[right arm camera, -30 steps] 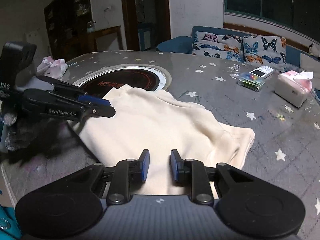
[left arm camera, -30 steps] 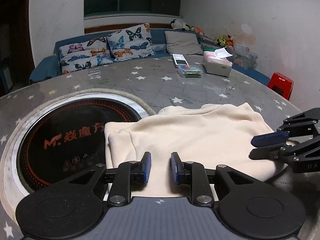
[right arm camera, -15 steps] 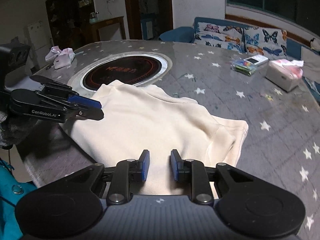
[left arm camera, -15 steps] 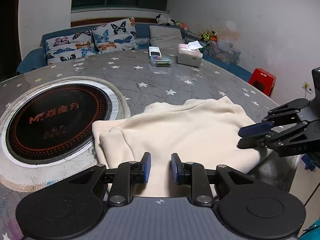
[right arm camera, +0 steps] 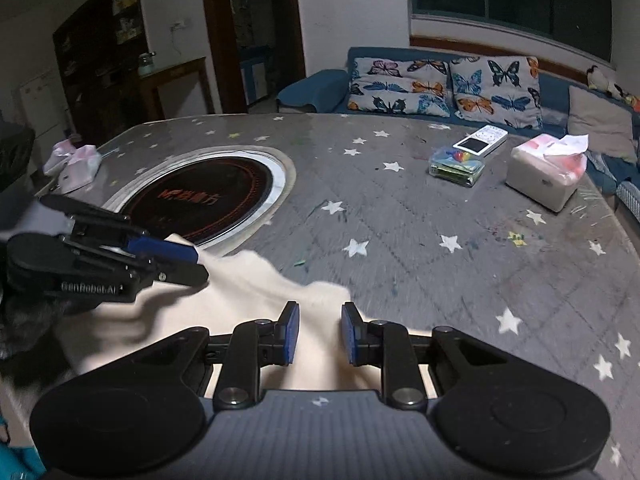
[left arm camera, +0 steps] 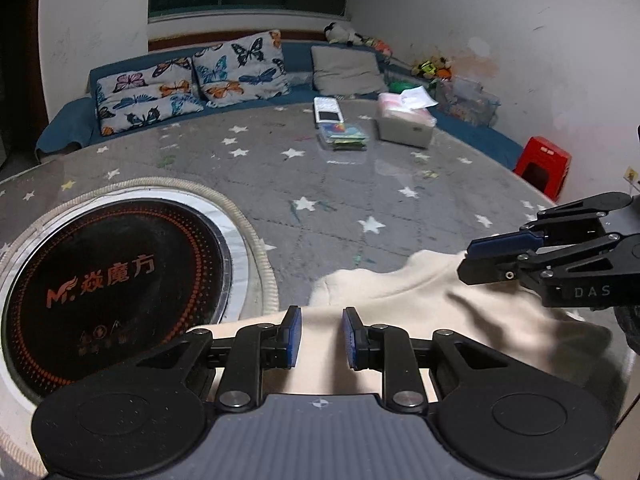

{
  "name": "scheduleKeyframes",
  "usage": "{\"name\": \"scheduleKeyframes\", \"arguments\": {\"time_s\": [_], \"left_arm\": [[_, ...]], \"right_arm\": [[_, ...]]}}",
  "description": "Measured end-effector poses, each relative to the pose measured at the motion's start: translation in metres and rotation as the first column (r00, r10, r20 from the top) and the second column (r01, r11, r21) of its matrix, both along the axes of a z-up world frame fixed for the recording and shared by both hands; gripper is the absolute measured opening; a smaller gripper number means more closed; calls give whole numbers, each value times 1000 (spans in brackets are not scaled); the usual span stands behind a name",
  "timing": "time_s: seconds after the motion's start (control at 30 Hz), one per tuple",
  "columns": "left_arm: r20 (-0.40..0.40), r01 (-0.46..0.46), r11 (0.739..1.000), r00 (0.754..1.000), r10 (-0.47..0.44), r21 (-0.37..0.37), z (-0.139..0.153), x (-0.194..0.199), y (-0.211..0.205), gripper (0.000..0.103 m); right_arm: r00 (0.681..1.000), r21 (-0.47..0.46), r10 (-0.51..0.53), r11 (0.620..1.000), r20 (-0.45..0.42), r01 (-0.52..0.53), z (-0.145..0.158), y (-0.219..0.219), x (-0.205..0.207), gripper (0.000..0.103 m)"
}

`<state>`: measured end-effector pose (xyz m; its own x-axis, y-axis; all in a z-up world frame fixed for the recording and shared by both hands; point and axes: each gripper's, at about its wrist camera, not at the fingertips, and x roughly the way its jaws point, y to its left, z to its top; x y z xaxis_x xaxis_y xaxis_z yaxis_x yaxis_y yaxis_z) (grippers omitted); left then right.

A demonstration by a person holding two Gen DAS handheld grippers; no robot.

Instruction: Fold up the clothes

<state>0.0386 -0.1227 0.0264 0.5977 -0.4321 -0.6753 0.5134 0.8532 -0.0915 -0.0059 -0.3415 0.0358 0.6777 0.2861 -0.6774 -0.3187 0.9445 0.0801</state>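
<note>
A cream sweatshirt point(left arm camera: 420, 312) lies folded on the grey star-patterned table point(left arm camera: 340, 200), near its front edge. It also shows in the right wrist view point(right arm camera: 248, 300). My left gripper point(left arm camera: 320, 336) is open with the jaws a small gap apart, low over the garment's left part. My right gripper point(right arm camera: 318, 334) is open the same way over the garment's right part. Each gripper shows in the other's view, the right one at the right point(left arm camera: 472, 260), the left one at the left point(right arm camera: 196, 266). Neither holds cloth.
A round black induction hob point(left arm camera: 108, 284) is set into the table beside the garment. At the far side lie a tissue box point(left arm camera: 406, 124), a small clear box point(left arm camera: 344, 136) and a white device point(left arm camera: 328, 110). A sofa with butterfly cushions point(left arm camera: 192, 80) stands behind. A red stool point(left arm camera: 544, 164) stands by the wall.
Both grippers have come lower and further forward over the sweatshirt, so less of it shows. The cloth looks blurred near the other gripper. Both stay open.
</note>
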Motion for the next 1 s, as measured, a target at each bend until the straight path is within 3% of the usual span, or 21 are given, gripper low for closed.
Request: {"name": "scheduleKeyframes", "arguments": {"time_s": [0.2, 0.43, 0.7, 1.0], "left_arm": [[-8, -8, 1000, 1000, 8, -7, -3, 6, 1, 26], [9, -30, 999, 1000, 30, -19, 5, 3, 5, 30], [-5, -48, 999, 999, 48, 12, -4, 7, 6, 43], [74, -36, 999, 997, 34, 22, 7, -30, 23, 44]], "right_arm": [[999, -7, -42, 999, -31, 41, -14, 3, 28, 21], [999, -2, -13, 1000, 38, 13, 6, 12, 9, 21], [1000, -39, 19, 999, -18, -19, -13, 24, 12, 21], [993, -37, 115, 993, 42, -113, 6, 41, -39, 23]]}}
